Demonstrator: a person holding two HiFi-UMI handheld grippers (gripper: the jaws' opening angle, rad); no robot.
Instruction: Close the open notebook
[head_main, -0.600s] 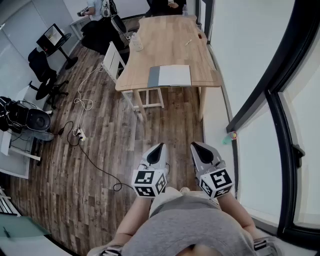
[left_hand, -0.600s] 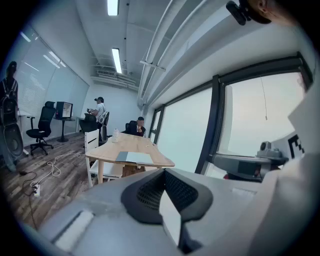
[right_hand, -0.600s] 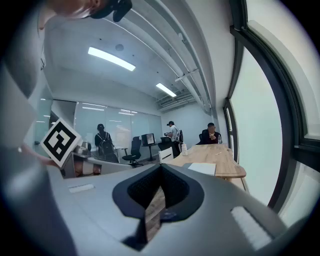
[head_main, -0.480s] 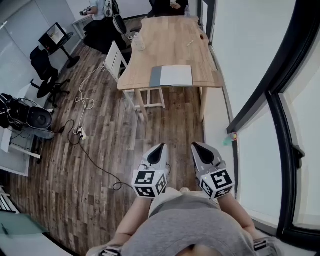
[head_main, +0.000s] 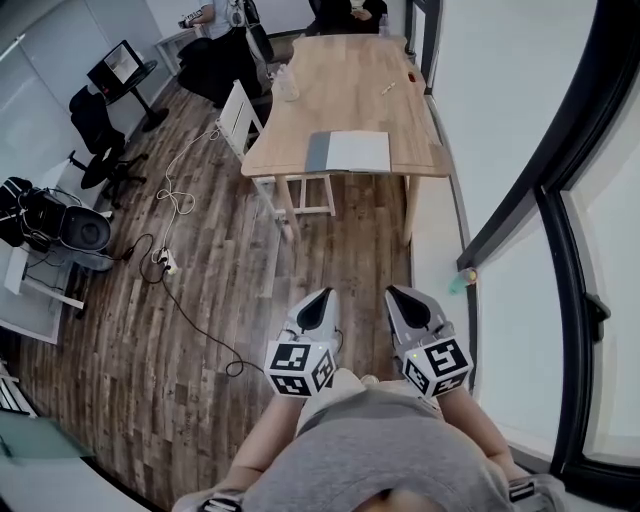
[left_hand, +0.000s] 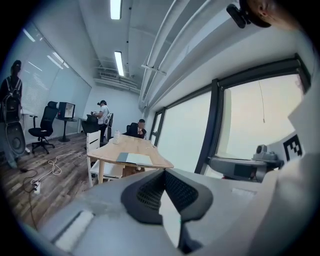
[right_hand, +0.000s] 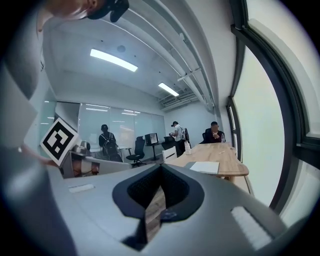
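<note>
Across a wood-floored office, near the front edge of a long wooden surface (head_main: 345, 90), the open notebook (head_main: 348, 152) lies flat, its grey leaf on the left and its white page on the right. Nothing touches it.

Well short of the surface, the person wearing the head camera holds both tools out over the floorboards (head_main: 200, 330). The left tongs (head_main: 320, 298) and the right tongs (head_main: 396, 294) hang side by side and apart from each other. Each points toward the surface, with its marker cube nearest the person's body. Both are clenched and grasp nothing: each gripper view shows the dark pads drawn together, with only a thin slit between them. In both of those views the notebook appears small and far off beyond the tips.

Farther up the surface stand a clear bottle (head_main: 287, 84) near the left edge and a pen (head_main: 388, 88) toward the right. A white chair (head_main: 240, 115) is drawn up at the surface's left side, and a white cable (head_main: 172, 200) trails over the floor beyond it. A seated person (head_main: 350, 12) occupies the far end. A dark window frame (head_main: 540, 190) runs along the right.
</note>
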